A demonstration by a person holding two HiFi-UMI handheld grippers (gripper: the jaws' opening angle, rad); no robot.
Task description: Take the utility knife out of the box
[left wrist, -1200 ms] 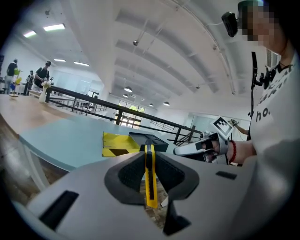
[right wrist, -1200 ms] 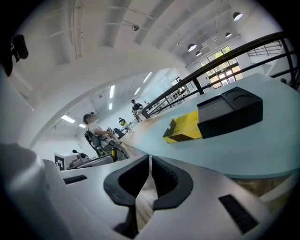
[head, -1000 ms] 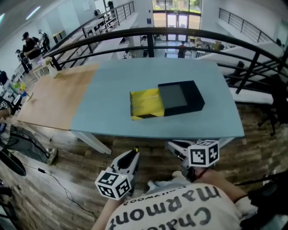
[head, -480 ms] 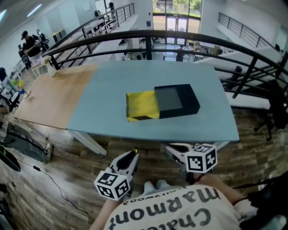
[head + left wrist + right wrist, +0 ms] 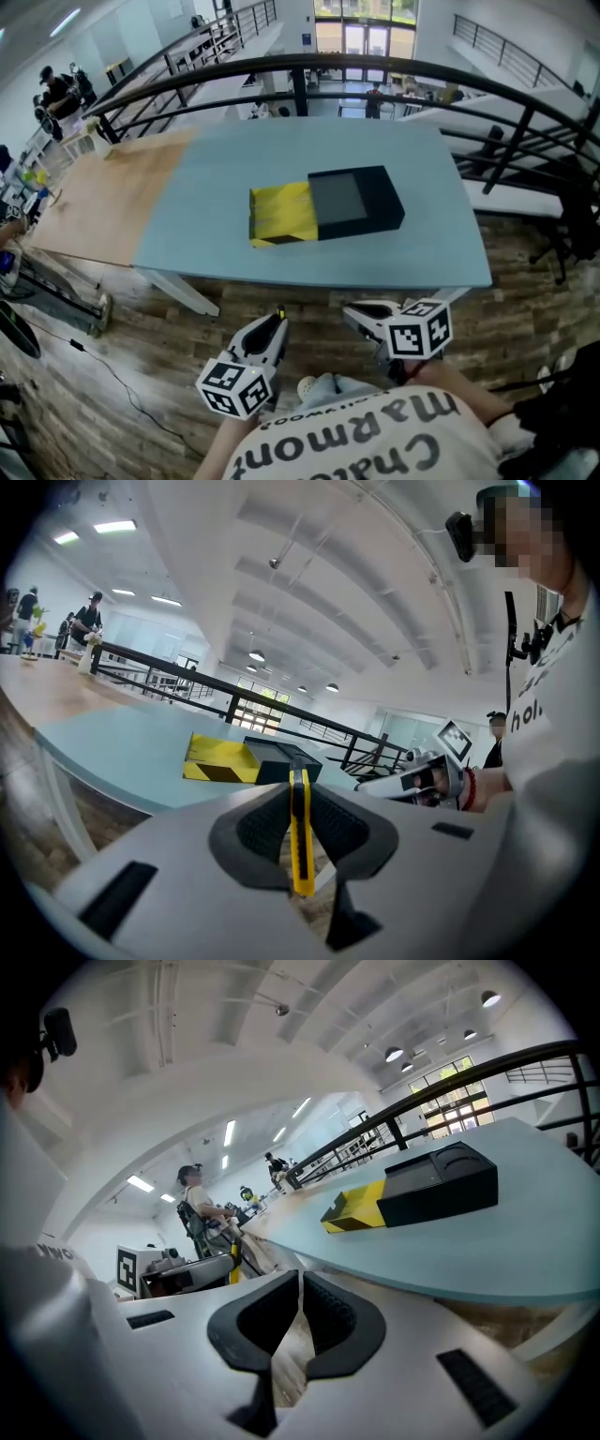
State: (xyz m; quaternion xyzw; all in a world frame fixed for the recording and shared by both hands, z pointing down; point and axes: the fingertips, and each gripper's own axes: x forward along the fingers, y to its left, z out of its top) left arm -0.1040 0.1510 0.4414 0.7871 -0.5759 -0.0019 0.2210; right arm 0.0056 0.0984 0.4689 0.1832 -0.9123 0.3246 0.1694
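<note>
Our left gripper (image 5: 278,317) is clamped on the yellow utility knife (image 5: 300,841), so the knife's out of the box (image 5: 323,204). The box sits on the blue table (image 5: 225,159) at 12 o'clock from us, its yellow tray (image 5: 278,214) poking out toward 9 o'clock. Our right gripper (image 5: 353,312) is pinched closed on nothing. The 2 grippers hang just off the table's near edge.
</note>
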